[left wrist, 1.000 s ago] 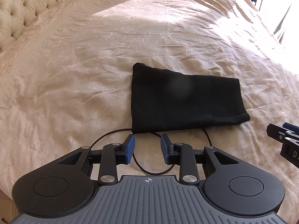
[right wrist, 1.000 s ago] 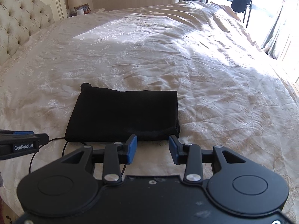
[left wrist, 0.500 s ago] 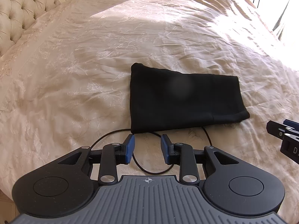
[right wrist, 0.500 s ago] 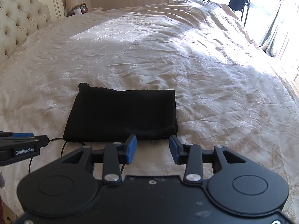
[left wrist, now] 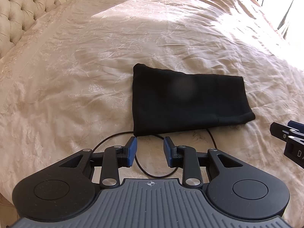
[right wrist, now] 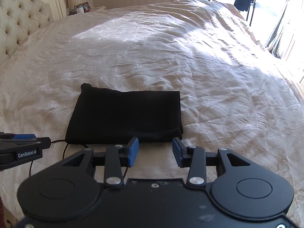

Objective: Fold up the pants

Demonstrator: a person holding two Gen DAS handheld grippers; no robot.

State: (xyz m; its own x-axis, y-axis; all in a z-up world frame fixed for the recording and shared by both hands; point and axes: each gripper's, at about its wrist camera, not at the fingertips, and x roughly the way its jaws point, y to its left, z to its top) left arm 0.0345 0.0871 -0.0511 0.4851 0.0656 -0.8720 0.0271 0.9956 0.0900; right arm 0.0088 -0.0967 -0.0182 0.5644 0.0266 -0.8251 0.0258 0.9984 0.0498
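Black pants lie folded into a compact rectangle on a cream bedspread, close to the near edge of the bed. Both grippers hover just short of the bundle's near edge, angled down toward it. The left gripper has its blue pads parted with nothing between them — only bedspread and a thin black cord show in the gap. The right gripper is likewise parted and empty, its gap a little wider, set near the pants' right corner. The cord loops across the bedspread from under the pants' near edge. A tufted headboard stands at the far left — bright window light falls from the right.
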